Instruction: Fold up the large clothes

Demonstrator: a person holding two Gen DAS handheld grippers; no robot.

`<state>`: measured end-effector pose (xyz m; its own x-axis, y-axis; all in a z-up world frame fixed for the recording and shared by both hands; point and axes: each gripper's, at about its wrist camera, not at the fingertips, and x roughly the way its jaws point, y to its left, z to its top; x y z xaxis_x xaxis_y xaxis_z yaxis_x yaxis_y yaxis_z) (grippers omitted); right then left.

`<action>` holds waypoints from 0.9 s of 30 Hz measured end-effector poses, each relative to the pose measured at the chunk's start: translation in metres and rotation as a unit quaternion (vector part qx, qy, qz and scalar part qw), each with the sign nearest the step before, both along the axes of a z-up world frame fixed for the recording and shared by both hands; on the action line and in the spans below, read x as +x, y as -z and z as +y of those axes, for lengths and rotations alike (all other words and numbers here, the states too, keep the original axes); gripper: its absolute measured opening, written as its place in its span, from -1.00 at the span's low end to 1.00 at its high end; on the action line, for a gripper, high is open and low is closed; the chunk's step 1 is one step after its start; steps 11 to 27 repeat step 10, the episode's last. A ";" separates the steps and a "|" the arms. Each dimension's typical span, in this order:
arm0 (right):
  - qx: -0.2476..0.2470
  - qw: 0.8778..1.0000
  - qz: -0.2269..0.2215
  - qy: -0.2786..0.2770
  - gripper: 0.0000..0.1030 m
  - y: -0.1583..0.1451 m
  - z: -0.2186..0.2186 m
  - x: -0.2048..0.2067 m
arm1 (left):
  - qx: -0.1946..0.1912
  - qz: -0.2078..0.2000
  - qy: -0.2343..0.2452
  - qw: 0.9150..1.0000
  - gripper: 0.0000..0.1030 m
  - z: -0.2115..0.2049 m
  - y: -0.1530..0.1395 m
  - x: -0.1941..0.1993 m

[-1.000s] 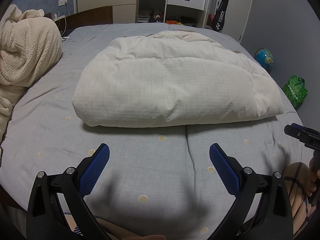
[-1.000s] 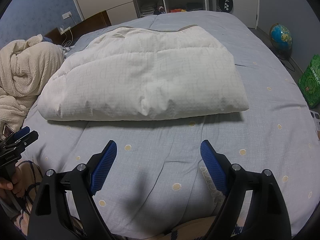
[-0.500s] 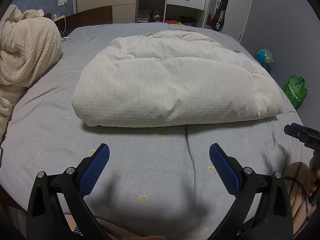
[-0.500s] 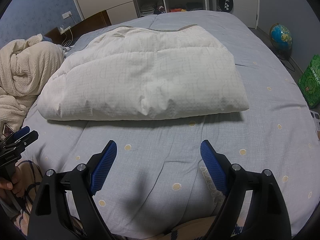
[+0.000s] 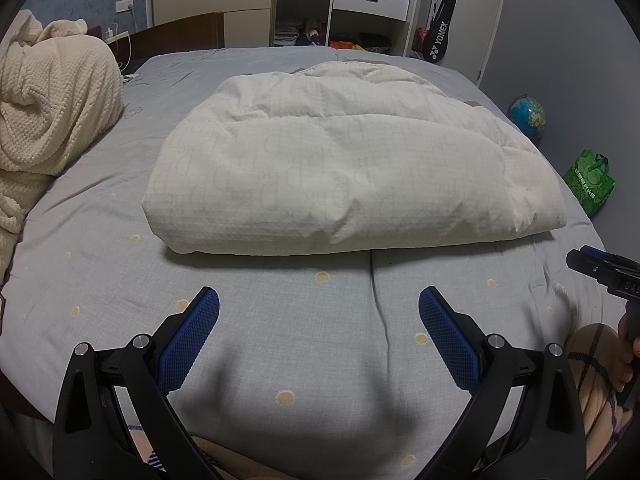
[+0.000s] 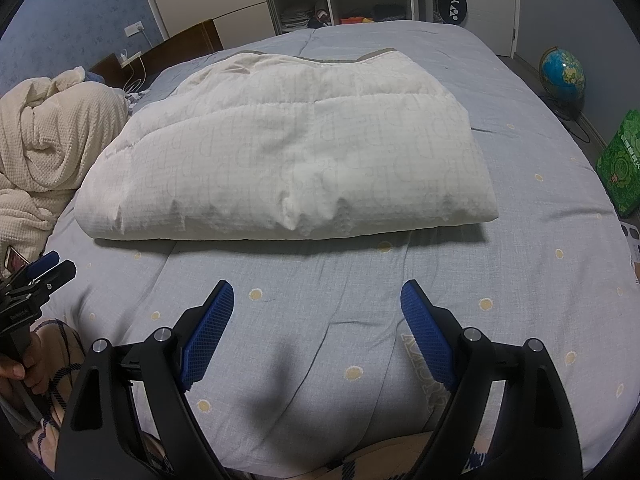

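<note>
A white padded coat (image 5: 348,168) lies folded into a thick, roughly rectangular bundle on the middle of the bed (image 5: 280,340), its folded edge facing the cameras and its collar end toward the far side. The bed carries a grey-blue cover with pale yellow dots.

The left gripper (image 5: 319,304) hangs above bare cover just short of the coat's near edge, fingers spread wide and empty. The right gripper (image 6: 317,298) sits likewise short of that edge, fingers wide apart, nothing between them. Neither touches the coat.

A cream knitted blanket (image 5: 52,120) is heaped at the left side of the bed. A globe (image 6: 562,74) and a green bag (image 5: 590,180) stand on the floor to the right.
</note>
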<state>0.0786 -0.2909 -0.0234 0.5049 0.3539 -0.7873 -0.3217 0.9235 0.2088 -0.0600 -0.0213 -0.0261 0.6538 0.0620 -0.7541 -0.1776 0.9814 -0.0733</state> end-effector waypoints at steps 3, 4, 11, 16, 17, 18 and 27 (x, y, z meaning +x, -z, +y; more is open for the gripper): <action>0.000 1.000 0.000 0.000 0.58 0.000 0.000 0.000 | 0.001 0.002 0.000 1.000 0.87 0.000 0.000 0.000; 0.000 1.000 0.000 -0.001 0.58 0.000 0.000 0.000 | 0.002 0.002 0.001 1.000 0.87 -0.001 0.000 0.000; 0.000 1.000 0.000 0.000 0.58 0.001 0.000 0.000 | 0.005 0.004 0.006 1.000 0.87 0.000 0.000 0.000; 0.000 1.000 0.000 0.000 0.58 0.001 0.000 0.000 | 0.005 0.004 0.006 1.000 0.87 0.000 0.000 0.000; 0.000 1.000 0.000 0.000 0.58 0.001 0.000 0.000 | 0.005 0.004 0.006 1.000 0.87 0.000 0.000 0.000; 0.000 1.000 0.000 0.000 0.58 0.001 0.000 0.000 | 0.005 0.004 0.006 1.000 0.87 0.000 0.000 0.000; 0.000 1.000 0.000 0.000 0.58 0.001 0.000 0.000 | 0.005 0.004 0.006 1.000 0.87 0.000 0.000 0.000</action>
